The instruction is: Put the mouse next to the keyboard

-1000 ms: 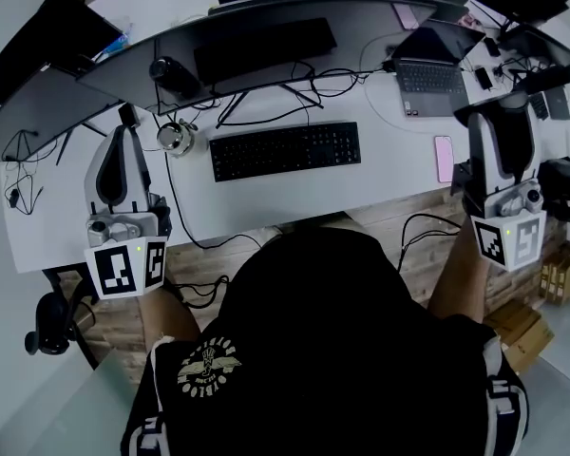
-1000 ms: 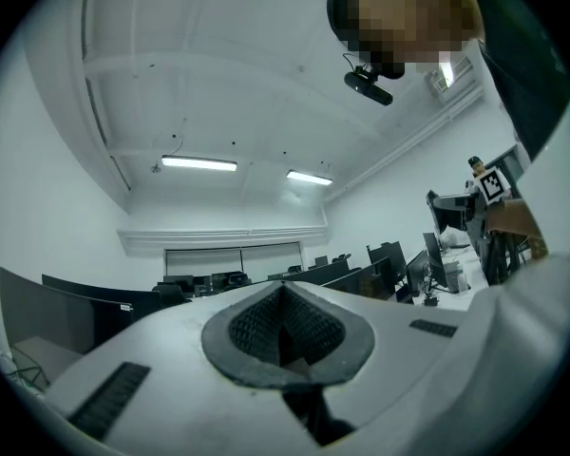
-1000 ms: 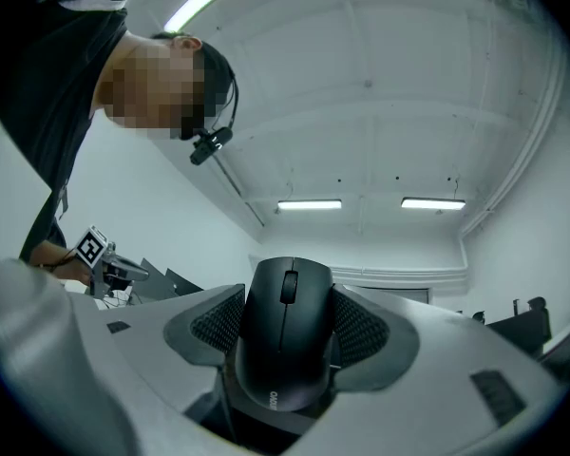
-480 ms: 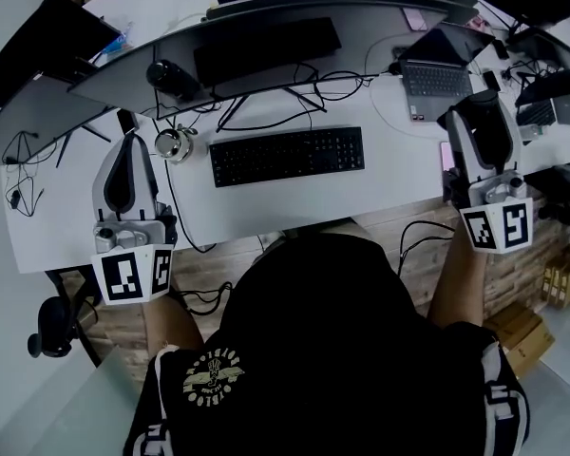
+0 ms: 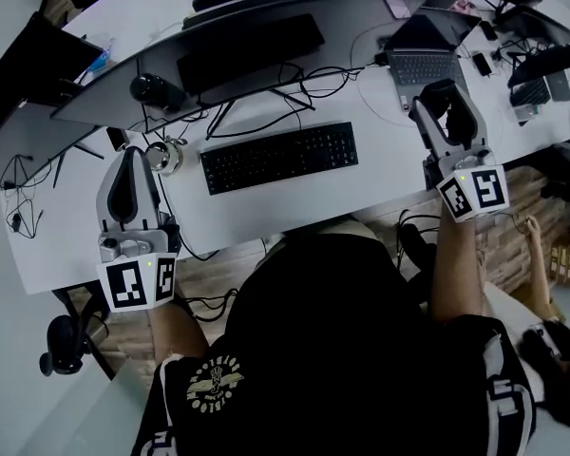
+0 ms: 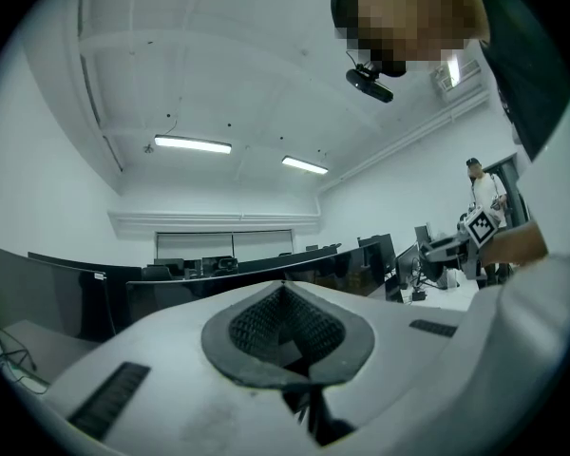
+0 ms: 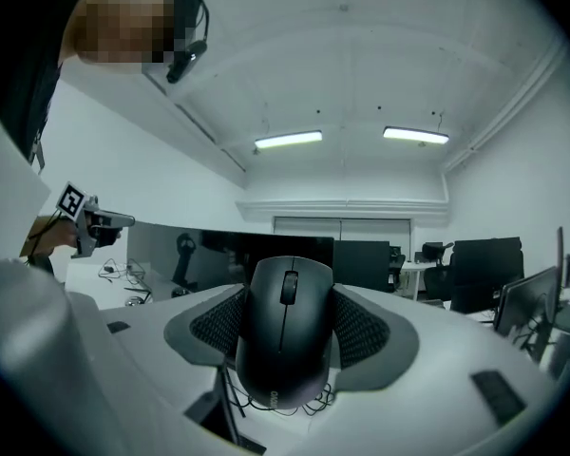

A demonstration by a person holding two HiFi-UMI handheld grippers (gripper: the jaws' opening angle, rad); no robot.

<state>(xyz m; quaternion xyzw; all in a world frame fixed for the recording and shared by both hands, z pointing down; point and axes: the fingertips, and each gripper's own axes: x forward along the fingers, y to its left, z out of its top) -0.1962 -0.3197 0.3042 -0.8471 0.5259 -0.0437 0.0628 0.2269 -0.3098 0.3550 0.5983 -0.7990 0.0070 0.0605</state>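
A: Starting on your left: your left tongs [image 6: 287, 335] have kept their place over the last second. They sit at 9 o'clock of the keyboard [image 5: 278, 156], clenched together with nothing between them.

B: Agreed. The keyboard lies where it did, mid-worktop [image 5: 294, 212]. The change is all on your right.

A: Yes. A second ago your right tongs [image 5: 441, 103] were out by the worktop's right edge, well apart from the keyboard. You've swung them in and away from you. They now hang near the keyboard's right end, at about 2 o'clock of it, with the laptop [image 5: 420, 65] at 12 o'clock of them.

B: And they're grasping the mouse [image 7: 285, 335], with a ridged pad [image 7: 366, 335] pressed on each flank. So I'd say the carry is mostly done. What's left is to lower it and let go at 3 o'clock of the keyboard.

A: It doesn't look set down yet, though I can't be sure from above.

B: As for the mouse: it's black, smooth and rounded, with the scroll wheel at 12 o'clock on its centre line. Its broad rear end faces the camera and carries print too small to read. It sits straight in your grip. That slick shell could slip, I'd guess, if you loosen early.
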